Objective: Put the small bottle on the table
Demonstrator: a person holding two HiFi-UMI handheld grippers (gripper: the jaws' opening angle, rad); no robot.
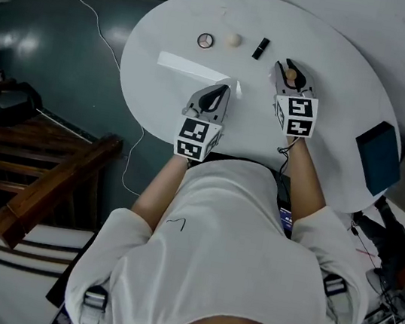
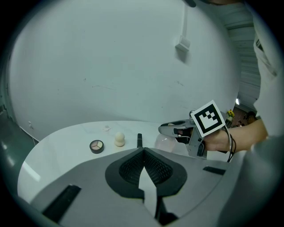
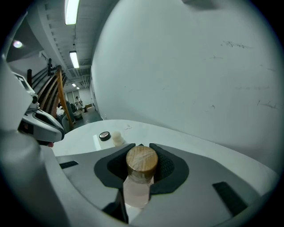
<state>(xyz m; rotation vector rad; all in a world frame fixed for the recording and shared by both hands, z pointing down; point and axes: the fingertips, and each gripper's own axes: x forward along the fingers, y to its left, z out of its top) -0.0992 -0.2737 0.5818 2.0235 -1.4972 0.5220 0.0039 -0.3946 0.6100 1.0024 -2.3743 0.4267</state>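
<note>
The small bottle [image 3: 138,188], pale pink with a round wooden cap, stands upright between the pads of my right gripper [image 3: 142,145], which is shut on it just under the cap. In the head view the bottle [image 1: 292,78] and right gripper [image 1: 289,64] are over the white round table [image 1: 337,80], right of centre. From the left gripper view the bottle [image 2: 166,142] hangs below the right gripper [image 2: 175,129]; its base is hidden. My left gripper [image 1: 225,89] hovers over the table's near side with its tips [image 2: 143,150] together. A thin pale sliver shows behind them.
At the table's far side lie a round compact [image 1: 205,40], a cream egg-shaped sponge [image 1: 234,40] and a black lipstick [image 1: 261,48]. A bright white strip [image 1: 191,65] crosses the tabletop near the left gripper. A dark blue box [image 1: 379,156] sits at the right edge. A wooden frame [image 1: 55,180] stands left.
</note>
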